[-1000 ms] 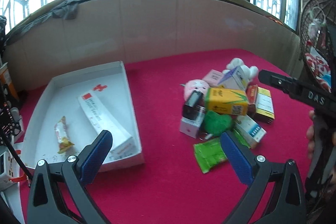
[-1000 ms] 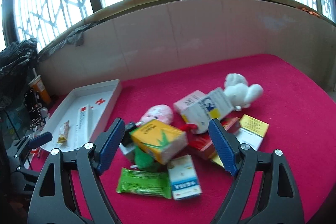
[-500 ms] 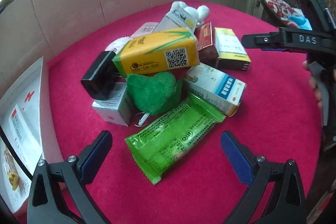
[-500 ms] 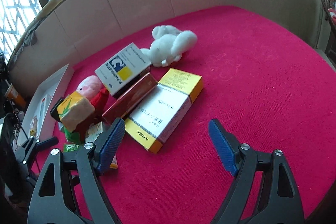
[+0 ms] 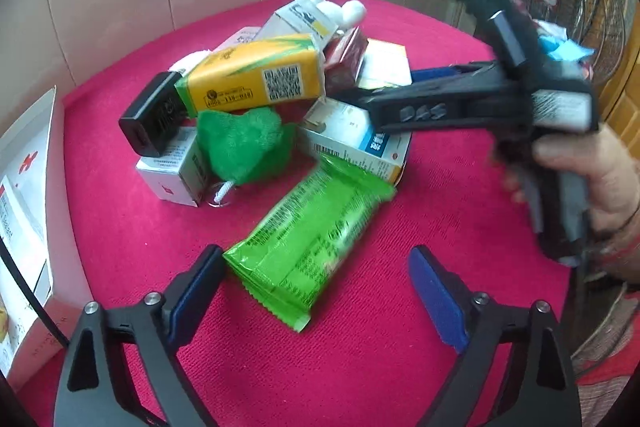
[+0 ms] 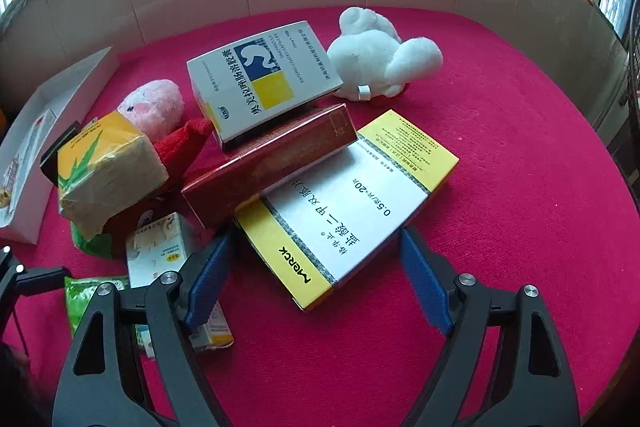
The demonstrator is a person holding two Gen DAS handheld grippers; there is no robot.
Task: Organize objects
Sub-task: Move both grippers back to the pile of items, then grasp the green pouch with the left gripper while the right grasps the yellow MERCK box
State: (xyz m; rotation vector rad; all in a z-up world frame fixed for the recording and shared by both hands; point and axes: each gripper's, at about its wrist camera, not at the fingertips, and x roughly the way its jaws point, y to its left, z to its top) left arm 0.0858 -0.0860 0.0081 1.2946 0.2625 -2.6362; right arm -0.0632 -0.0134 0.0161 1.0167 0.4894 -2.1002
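On the red cloth lies a pile of boxes and plush toys. A green snack packet (image 5: 316, 239) points its near end between the fingers of my left gripper (image 5: 314, 255). Its jaws are closing; the left pad is at the packet's corner and the right pad stands off it. My right gripper (image 6: 316, 239) is open and straddles the near corner of a yellow-and-white Merck box (image 6: 352, 203), whose far end is under a red box (image 6: 272, 163). In the left wrist view the right gripper's fingers (image 5: 420, 111) reach over the pile, held by a hand (image 5: 592, 171).
A white tray (image 5: 36, 131) stands at the left. The pile also holds an orange box (image 5: 256, 79), a green plush (image 5: 240, 143), a black charger (image 5: 152, 119), a white plush (image 6: 380, 63), a pink plush (image 6: 152, 103) and a blue-and-white box (image 6: 264, 79). A cardboard wall rings the table.
The right gripper came down over the pile until the Merck box lay between its fingers. The left gripper's jaws narrowed beside the green packet, which has shifted slightly.
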